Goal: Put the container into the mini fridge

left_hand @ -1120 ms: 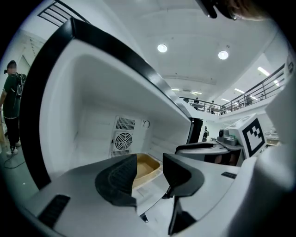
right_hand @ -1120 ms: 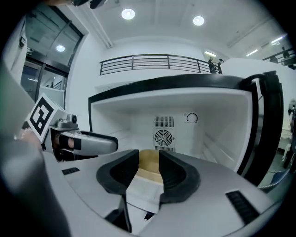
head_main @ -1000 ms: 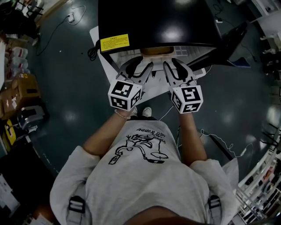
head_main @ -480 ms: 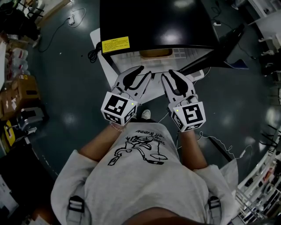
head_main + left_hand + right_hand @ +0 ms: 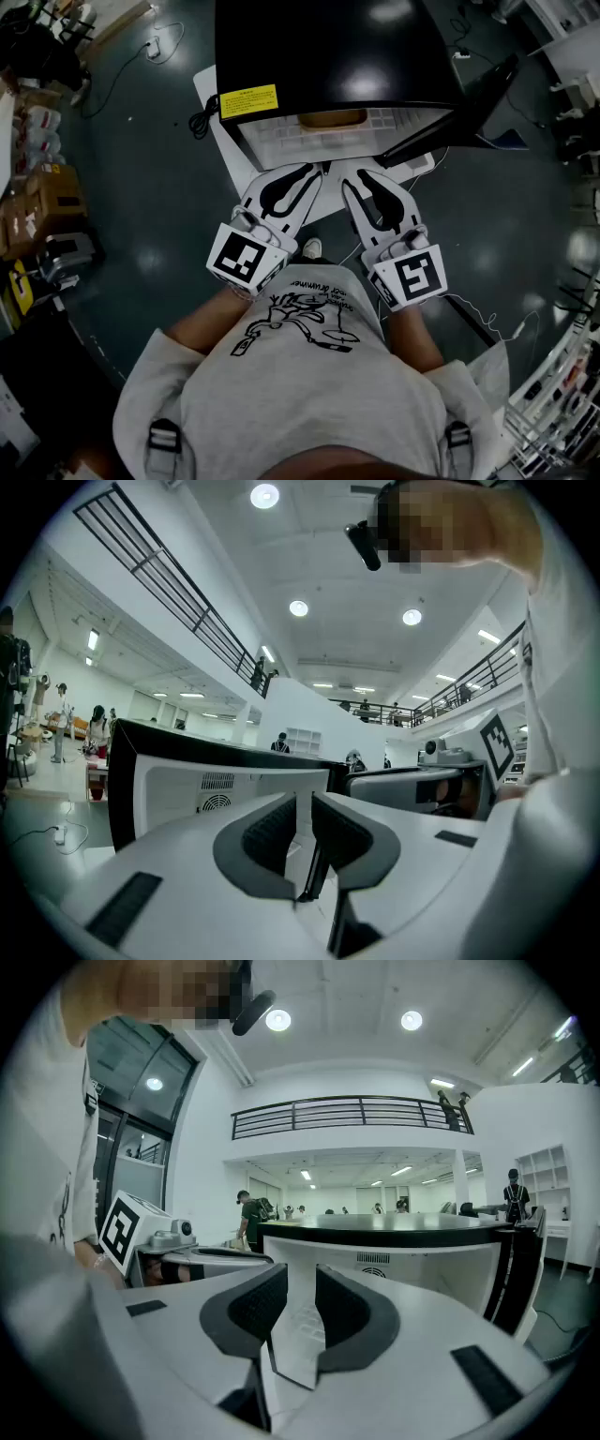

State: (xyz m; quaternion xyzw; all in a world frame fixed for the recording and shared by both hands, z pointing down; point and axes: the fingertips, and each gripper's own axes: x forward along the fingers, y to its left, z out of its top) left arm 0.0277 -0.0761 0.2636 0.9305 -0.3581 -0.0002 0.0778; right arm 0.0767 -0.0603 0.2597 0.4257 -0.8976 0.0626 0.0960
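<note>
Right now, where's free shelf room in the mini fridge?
Bare shelf left of the tan container; a narrower patch right of it, toward the open door. Centre is taken by the container. Further back is hidden under the fridge top.

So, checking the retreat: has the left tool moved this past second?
Yes: the left tool backed away from the mini fridge toward the person, jaws just closing, nothing between.

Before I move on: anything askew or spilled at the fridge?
Nothing stands out. The container sits on the shelf inside the fridge, with no spill visible. The door is open.
</note>
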